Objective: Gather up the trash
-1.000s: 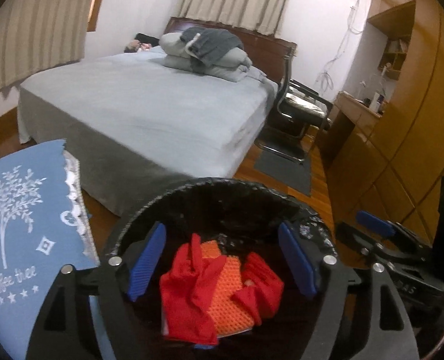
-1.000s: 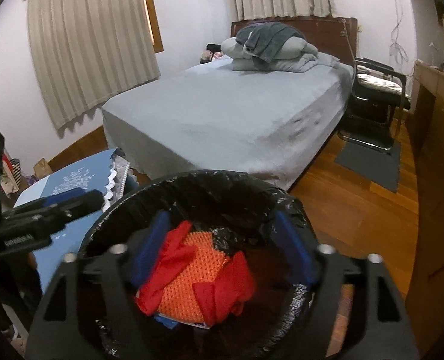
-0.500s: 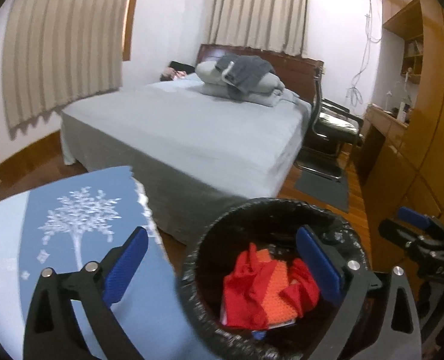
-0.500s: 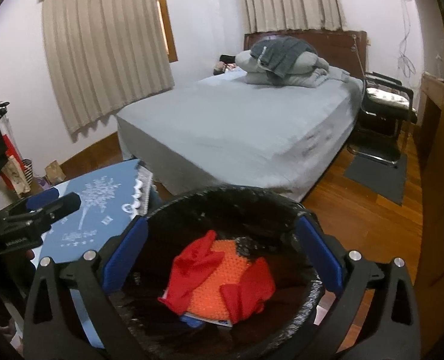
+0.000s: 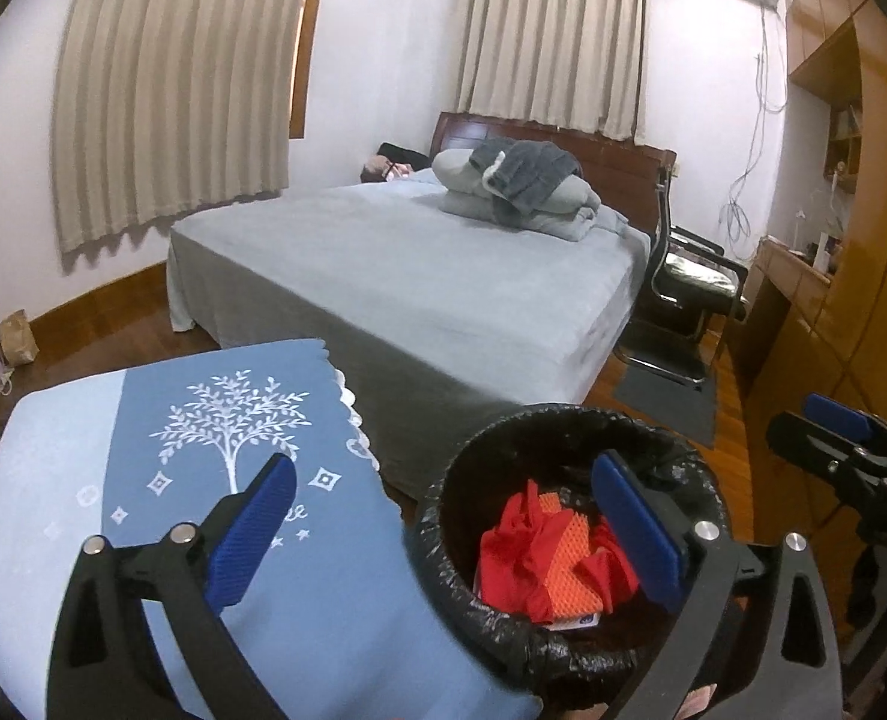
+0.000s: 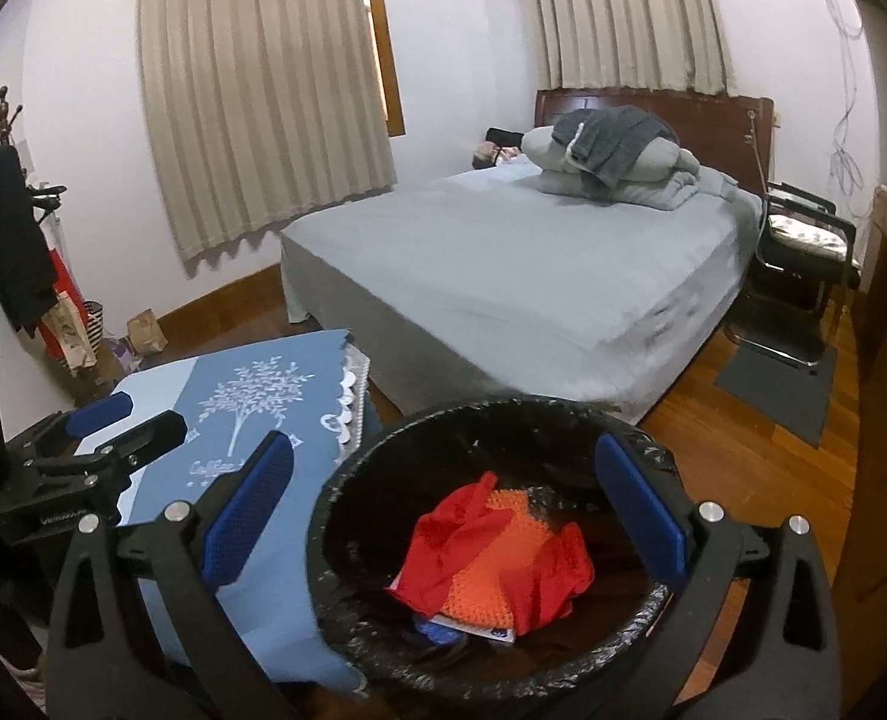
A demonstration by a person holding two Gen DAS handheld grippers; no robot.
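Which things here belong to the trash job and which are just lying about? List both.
Job: trash bin, red-orange wad in it, left gripper and right gripper, both open.
Lying about: blue tablecloth, bed, chair, paper bag.

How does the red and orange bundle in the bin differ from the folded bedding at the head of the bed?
The red and orange bundle is bright and crumpled; the folded bedding is grey and stacked. The bundle lies inside the black-lined bin; the bedding sits in the open on the bed. Both look soft.
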